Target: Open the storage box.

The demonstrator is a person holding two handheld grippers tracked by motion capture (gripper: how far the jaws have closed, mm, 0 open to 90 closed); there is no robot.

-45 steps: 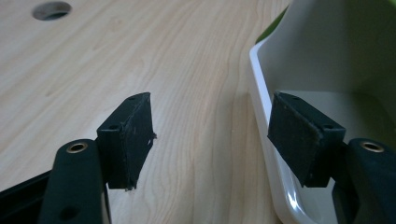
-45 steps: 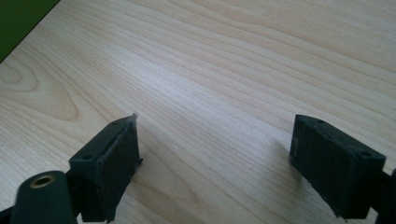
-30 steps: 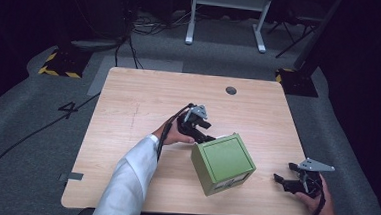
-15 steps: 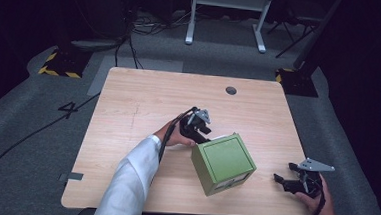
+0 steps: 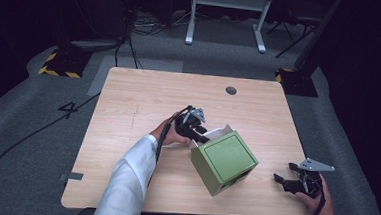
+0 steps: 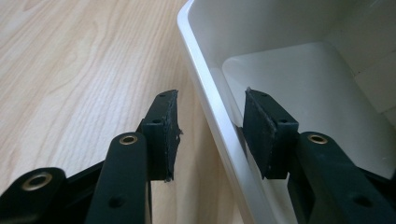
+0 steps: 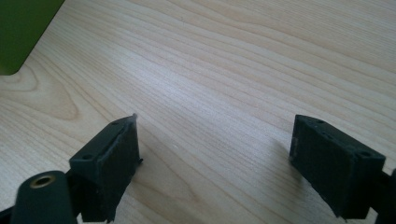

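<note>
High view: green box (image 5: 224,161) with white inside, tipped on side, lower centre of frame on wooden table (image 5: 129,98). Left gripper (image 5: 200,133) at box's upper-left white rim; jaws have just been closing. Right gripper (image 5: 285,182) lower right, well apart from box, nothing held.

Left gripper view: white wall (image 6: 212,100) runs between two pads, one outside, one inside box; narrow gaps visible, pads not yet pressing.

Right gripper view: jaws wide, bare table between; green box corner (image 7: 23,32) upper left.
</note>
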